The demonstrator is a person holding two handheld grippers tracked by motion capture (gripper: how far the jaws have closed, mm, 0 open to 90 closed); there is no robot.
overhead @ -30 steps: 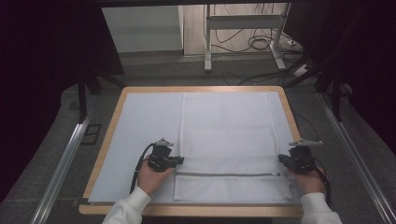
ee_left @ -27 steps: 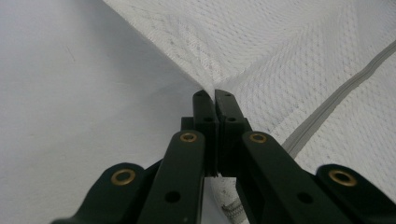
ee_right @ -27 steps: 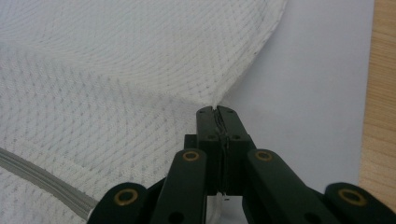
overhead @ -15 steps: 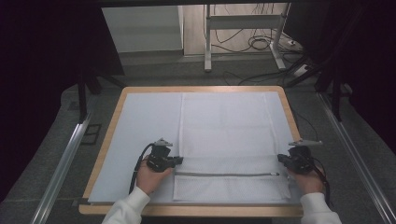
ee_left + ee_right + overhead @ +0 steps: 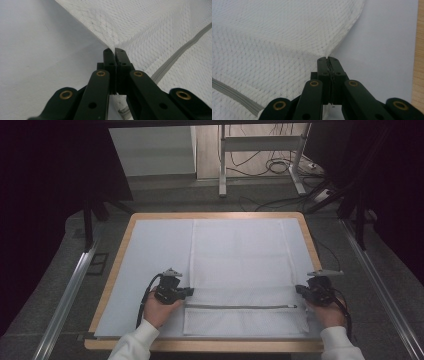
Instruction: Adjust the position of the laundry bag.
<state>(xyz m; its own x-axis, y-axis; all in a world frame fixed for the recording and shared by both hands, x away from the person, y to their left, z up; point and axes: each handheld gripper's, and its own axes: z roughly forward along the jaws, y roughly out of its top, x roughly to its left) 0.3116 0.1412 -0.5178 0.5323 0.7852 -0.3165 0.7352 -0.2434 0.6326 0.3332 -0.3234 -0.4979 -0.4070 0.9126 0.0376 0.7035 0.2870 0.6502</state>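
Nothing has changed since a second ago: left gripper [image 5: 115, 50] and right gripper [image 5: 327, 58] stay clamped on the mesh bag's [image 5: 240, 265] side edges, ready for folding.

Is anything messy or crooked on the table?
Nothing stands out. The white mesh bag lies flat and square on the pale mat, zipper straight. The left gripper and right gripper each pinch a side edge, lifting small peaks in the mesh there.

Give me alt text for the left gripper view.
The left tool is shut on the edge of a white mesh bag, lifting it into a ridge above the pale table mat. A grey zipper runs diagonally at right.
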